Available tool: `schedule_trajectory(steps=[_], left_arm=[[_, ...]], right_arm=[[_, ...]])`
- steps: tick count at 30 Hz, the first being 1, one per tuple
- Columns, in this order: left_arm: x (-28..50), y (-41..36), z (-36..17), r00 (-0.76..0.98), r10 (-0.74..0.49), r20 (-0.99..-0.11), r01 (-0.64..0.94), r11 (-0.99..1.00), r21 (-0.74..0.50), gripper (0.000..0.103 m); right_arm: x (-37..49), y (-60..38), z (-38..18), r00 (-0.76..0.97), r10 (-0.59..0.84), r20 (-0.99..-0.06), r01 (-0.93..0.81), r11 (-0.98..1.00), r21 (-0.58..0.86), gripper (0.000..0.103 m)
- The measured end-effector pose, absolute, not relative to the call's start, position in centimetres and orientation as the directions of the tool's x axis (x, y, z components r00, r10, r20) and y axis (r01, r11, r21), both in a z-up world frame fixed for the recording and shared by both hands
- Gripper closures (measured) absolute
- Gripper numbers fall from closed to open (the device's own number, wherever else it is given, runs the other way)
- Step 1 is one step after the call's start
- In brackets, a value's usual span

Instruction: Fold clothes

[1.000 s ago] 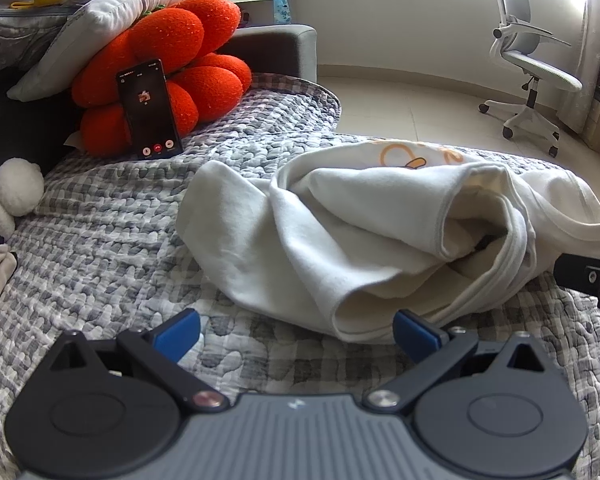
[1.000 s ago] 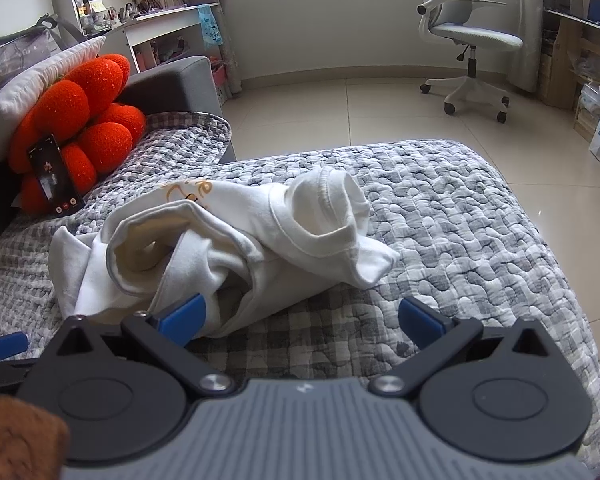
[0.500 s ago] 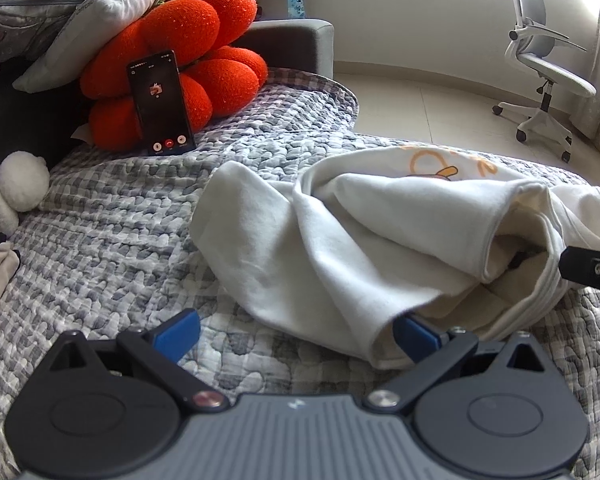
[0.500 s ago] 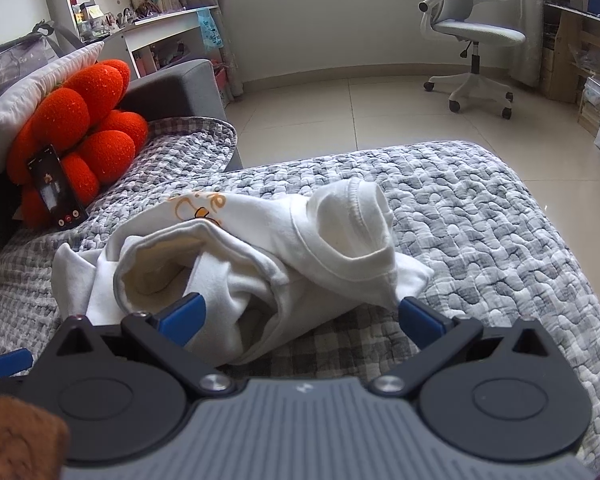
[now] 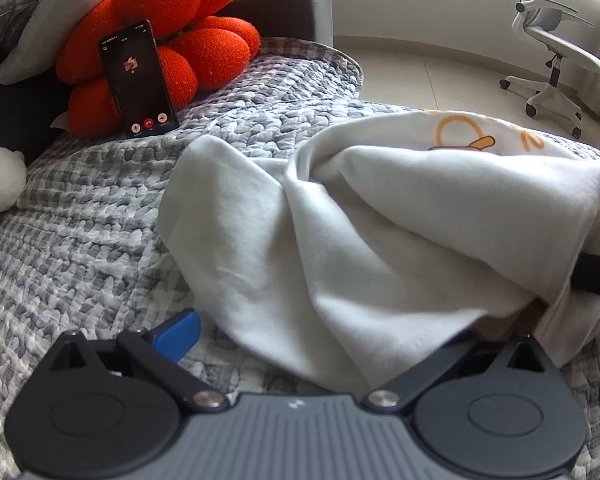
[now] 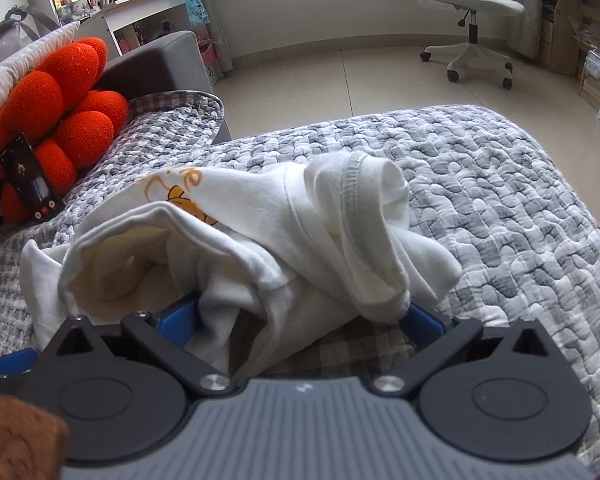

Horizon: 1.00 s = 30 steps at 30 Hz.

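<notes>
A crumpled white shirt (image 5: 380, 240) with an orange print lies on the grey quilted bed (image 5: 100, 220). My left gripper (image 5: 328, 336) is open at the shirt's near hem. Its left blue fingertip (image 5: 178, 338) rests on the quilt, and cloth hides the right one. My right gripper (image 6: 300, 316) is open too, with a bunched fold of the shirt (image 6: 280, 240) lying between its blue pads (image 6: 180, 316). A black part of the right gripper (image 5: 596, 276) pokes into the shirt's opening at the right edge of the left wrist view.
An orange flower cushion (image 5: 172, 32) with a phone (image 5: 138, 80) leaning on it sits at the bed's head. A white plush (image 5: 0, 184) lies at the left. Past the bed's far edge are tiled floor and an office chair (image 6: 472, 12).
Both grippers have moved forward to the shirt. Cloth now covers the left gripper's right fingertip and lies between the right gripper's pads. Both remain open.
</notes>
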<state>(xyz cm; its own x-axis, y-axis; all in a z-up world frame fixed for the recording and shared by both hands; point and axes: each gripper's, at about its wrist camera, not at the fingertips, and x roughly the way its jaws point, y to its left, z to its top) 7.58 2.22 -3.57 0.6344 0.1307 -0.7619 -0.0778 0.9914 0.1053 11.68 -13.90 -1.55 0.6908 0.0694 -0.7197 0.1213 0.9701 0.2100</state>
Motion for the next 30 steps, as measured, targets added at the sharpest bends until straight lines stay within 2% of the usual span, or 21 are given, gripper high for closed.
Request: schedule_trajectory(steps=[14,20,24,30], left_arm=[[7.3,2.5,-4.1,0.690,0.088,-0.718,-0.022,0.995,0.101,0.000],[7.8,3.2,-3.8,0.656,0.053,-0.753,-0.017,0.998,0.056,0.000],[7.6,3.8,-3.3,0.646,0.014,-0.763,-0.016,1.000,0.004,0.002],[6.1,4.4,-1.6,0.691,-0.055,-0.720,0.013,0.998,-0.063,0.004]], right_arm=[[11.2,-13.6,-3.2,0.726,0.052,-0.686,0.055,0.990,0.133,0.000],[10.5,-13.3,-3.6,0.752,0.028,-0.658,0.038,0.996,0.086,0.000],[11.0,-14.3,-2.8,0.731,0.072,-0.679,0.013,0.993,0.120,0.000],[10.1,-15.3,-0.5,0.733,0.131,-0.668,0.002,0.981,0.195,0.000]])
